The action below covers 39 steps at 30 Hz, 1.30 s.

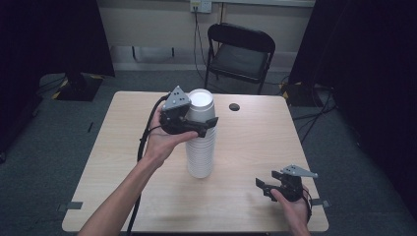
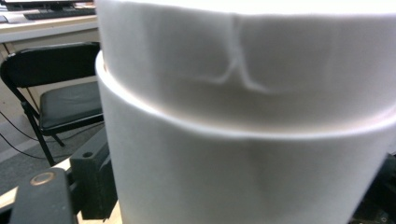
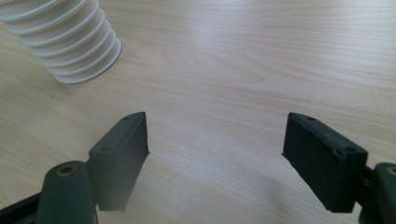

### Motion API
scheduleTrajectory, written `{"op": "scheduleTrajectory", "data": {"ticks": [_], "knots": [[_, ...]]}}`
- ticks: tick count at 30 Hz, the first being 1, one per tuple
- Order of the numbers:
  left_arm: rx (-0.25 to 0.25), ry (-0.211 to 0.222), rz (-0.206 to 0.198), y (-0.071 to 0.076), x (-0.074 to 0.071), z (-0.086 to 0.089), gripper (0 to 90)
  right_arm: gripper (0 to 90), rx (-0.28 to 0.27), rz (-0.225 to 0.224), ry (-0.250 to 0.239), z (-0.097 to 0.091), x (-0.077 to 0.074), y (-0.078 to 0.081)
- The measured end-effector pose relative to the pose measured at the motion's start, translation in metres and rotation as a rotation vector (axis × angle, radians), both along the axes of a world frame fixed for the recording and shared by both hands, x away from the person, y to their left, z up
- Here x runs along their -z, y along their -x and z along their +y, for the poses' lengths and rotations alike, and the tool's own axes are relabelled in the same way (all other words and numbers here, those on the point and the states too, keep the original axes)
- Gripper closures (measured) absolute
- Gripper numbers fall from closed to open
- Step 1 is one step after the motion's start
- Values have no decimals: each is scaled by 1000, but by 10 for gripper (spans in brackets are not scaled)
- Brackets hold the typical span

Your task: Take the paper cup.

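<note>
A tall stack of white paper cups (image 1: 200, 152) stands upside down in the middle of the wooden table (image 1: 255, 147). The top cup (image 1: 202, 104) is pinched near its upper part by my left gripper (image 1: 202, 124), which is shut on it from the left side. In the left gripper view the top cup's wall (image 2: 243, 56) is dented and sits just above the rim of the cup below (image 2: 233, 168). My right gripper (image 1: 268, 189) rests low at the table's front right, jaws wide open and holding nothing. The right gripper (image 3: 215, 158) faces bare wood, with the stack's ribbed base (image 3: 70, 42) at the upper left.
A small dark round hole (image 1: 234, 106) lies in the table top behind and right of the stack. A black folding chair (image 1: 241, 51) stands beyond the far edge. Dark curtains flank both sides of the room.
</note>
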<state>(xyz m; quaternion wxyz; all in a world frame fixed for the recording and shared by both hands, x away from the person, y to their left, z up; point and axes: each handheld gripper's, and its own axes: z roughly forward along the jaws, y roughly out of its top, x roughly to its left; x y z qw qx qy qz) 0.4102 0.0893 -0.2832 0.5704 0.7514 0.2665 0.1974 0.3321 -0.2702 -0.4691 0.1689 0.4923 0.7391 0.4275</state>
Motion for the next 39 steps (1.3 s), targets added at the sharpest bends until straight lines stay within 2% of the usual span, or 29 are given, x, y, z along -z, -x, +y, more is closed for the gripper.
{"op": "scheduleTrajectory", "data": {"ticks": [14,23,27,31,39], "knots": [[14,11,25,0,-2,2,151,237,2,5,-3,-1,0,0],[9,10,23,0,-3,2,152,235,-2,3,-1,0,0,0],[9,54,6,1,-6,4,155,235,1,4,-2,-1,0,-1],[7,42,-3,2,-12,5,155,234,-1,1,2,0,0,-1],[7,63,-10,3,-18,7,157,235,-4,1,1,0,1,-1]]}}
